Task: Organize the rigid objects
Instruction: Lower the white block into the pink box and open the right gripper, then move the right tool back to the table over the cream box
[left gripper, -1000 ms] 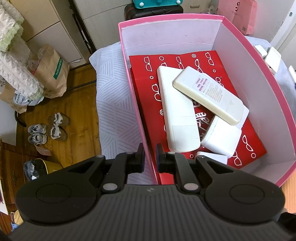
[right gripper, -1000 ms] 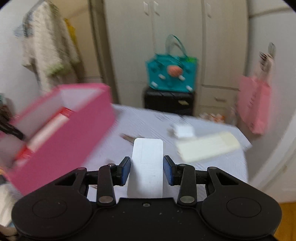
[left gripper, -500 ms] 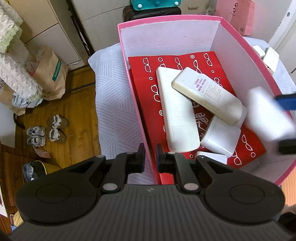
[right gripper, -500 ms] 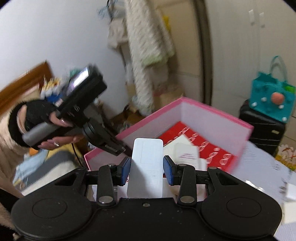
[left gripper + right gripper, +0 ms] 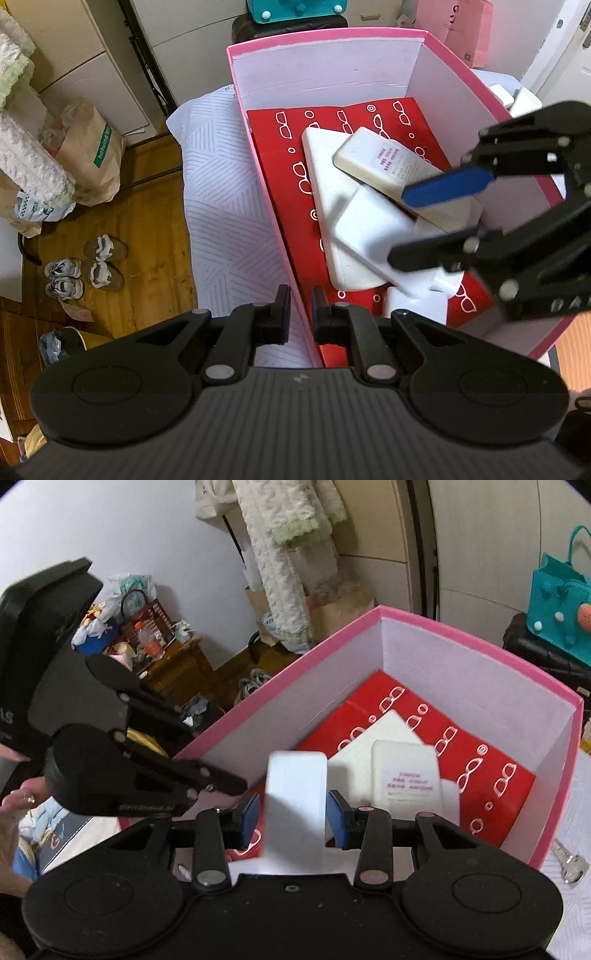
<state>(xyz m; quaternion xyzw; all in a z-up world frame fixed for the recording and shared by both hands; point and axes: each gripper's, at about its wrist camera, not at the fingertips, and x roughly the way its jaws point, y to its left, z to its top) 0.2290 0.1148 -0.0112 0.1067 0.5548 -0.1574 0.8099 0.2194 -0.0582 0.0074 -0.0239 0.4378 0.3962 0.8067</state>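
A pink box [image 5: 266, 177] with white inner walls stands on the table; it also shows in the right wrist view [image 5: 480, 657]. It holds a red glasses-print box [image 5: 288, 177] and several white remotes, one cream remote [image 5: 384, 162] on top. My left gripper [image 5: 297, 314] is shut on the box's near left wall. My right gripper [image 5: 295, 819] is inside the box, just above the pile, with its fingers slightly apart from a white remote [image 5: 295, 801] between them. The right gripper [image 5: 424, 225] and that remote [image 5: 373, 232] also show in the left wrist view.
A white patterned cloth [image 5: 229, 221] covers the table left of the box. Shoes [image 5: 85, 269] and paper bags [image 5: 92, 162] lie on the wooden floor. A teal bag [image 5: 561, 609] sits on a black case behind. A metal object [image 5: 570, 862] lies right of the box.
My right gripper swung left from the open table over the pink box and lowered the white remote inside. Its fingers have parted slightly from the remote. My left gripper kept its hold on the wall.
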